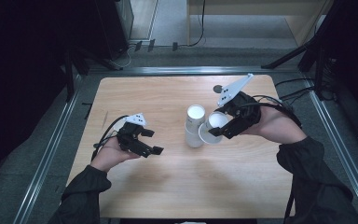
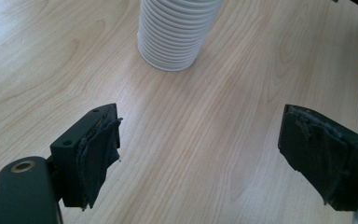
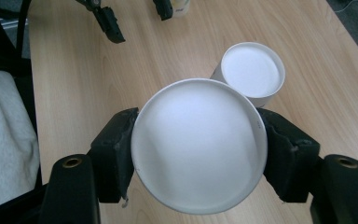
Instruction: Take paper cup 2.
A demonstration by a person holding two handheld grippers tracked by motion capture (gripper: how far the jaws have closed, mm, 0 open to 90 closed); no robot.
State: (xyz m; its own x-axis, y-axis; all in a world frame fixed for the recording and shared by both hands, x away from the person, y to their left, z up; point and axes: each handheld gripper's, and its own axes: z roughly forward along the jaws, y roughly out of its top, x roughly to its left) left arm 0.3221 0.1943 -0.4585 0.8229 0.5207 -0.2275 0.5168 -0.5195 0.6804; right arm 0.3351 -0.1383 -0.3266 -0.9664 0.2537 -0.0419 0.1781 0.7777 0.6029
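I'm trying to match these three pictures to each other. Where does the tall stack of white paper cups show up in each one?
High view: the stack of cups stands mid-table, just left of the right gripper and its single cup.
Left gripper view: top centre, ribbed side showing, cut by the top edge.
Right gripper view: upper right, seen from above, behind the held cup.
Shared landmark: the light wooden table.

Left tool [image 1: 150, 141] rests low with jaws spread wide and empty; right tool [image 1: 218, 128] is raised, jaws clamped
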